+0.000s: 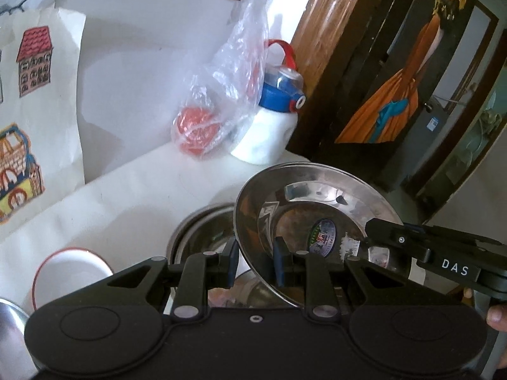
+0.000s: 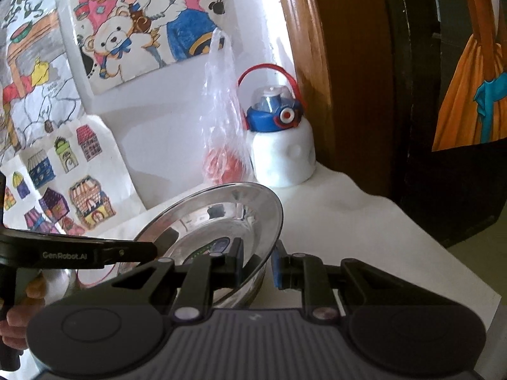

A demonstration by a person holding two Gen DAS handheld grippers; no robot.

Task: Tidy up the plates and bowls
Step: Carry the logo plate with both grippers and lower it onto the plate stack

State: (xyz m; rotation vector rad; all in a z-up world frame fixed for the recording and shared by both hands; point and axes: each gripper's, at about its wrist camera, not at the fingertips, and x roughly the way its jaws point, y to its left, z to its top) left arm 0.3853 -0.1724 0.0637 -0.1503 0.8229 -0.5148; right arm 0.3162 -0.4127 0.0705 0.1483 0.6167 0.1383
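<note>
A: We have the steel plate (image 1: 317,218) pinched at both rims, tilted, lifted above the steel bowls (image 1: 202,234) near the table's (image 2: 364,215) right end. Left gripper (image 1: 256,259) is clenched on its near-left edge, right gripper (image 2: 258,261) on the opposite edge.

B: Then we keep both grips firm, level the plate together, and lower it onto its stack without letting either rim slip.
</note>
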